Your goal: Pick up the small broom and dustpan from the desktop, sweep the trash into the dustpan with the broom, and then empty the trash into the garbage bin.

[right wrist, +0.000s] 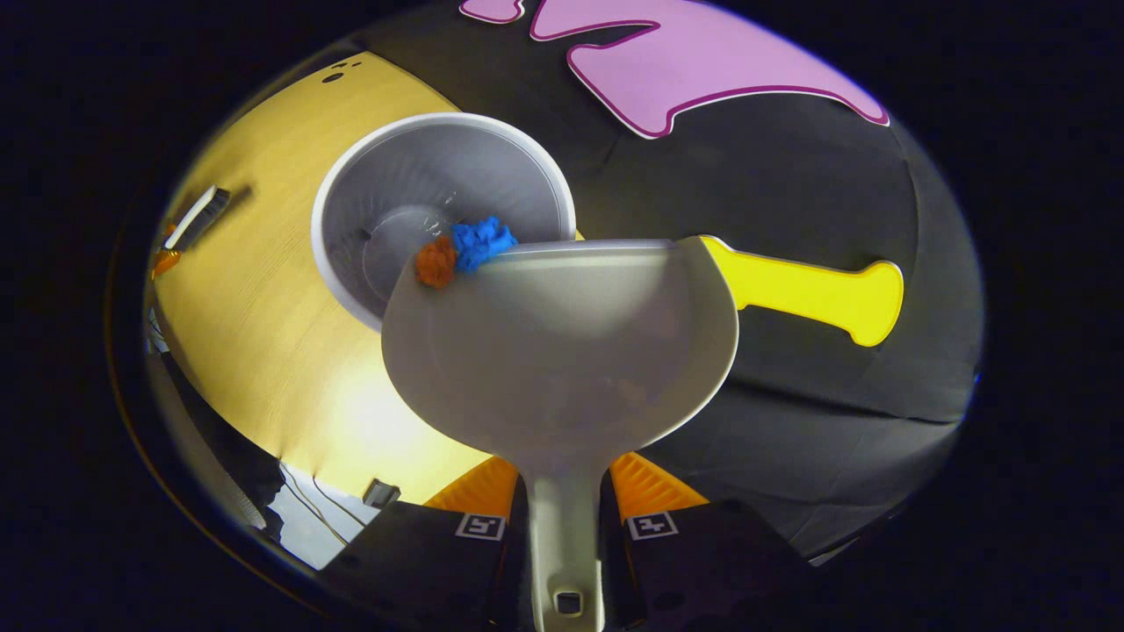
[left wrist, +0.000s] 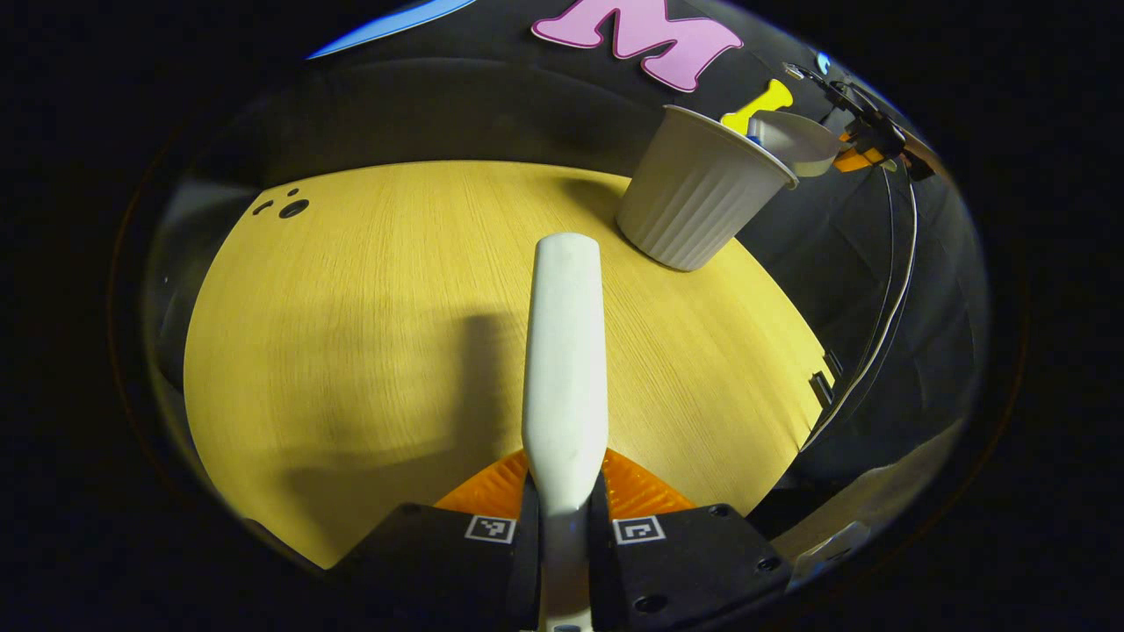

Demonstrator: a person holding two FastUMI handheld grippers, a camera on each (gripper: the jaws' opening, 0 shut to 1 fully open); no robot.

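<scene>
- Nearest in the left gripper view, the left gripper [left wrist: 563, 518] has its two fingers closed narrow on the white handle of the small broom [left wrist: 565, 351]; both press on the handle, one from each side.
- From there the handle points forward, away from the camera, above the yellow wooden desktop [left wrist: 351, 307] (its bristle end is not visible, so I cannot tell how it sits).
- On the desktop a dark shadow lies to the left of the handle.
- At the far right of the desktop stands the garbage bin [left wrist: 698, 197], a pale ribbed cup, close to the right edge.
- Just beyond the rim of the bin, the dustpan [left wrist: 795, 140] is seen small, with the right gripper [left wrist: 869, 140] behind it at the far right.
- Nearest in the right gripper view, the right gripper [right wrist: 566, 535] grips the stem of the grey dustpan [right wrist: 562, 351], with a finger on each side of it.
- Its far lip reaches over the near right rim of the open garbage bin [right wrist: 421, 171].
- Two pieces of trash, one orange [right wrist: 435, 262] and one blue [right wrist: 483, 241], sit at this far lip on the left, touching each other, just above the inside of the bin.
- Far to the left in this view, the left gripper [right wrist: 189, 228] appears small over the desktop [right wrist: 263, 290].
</scene>
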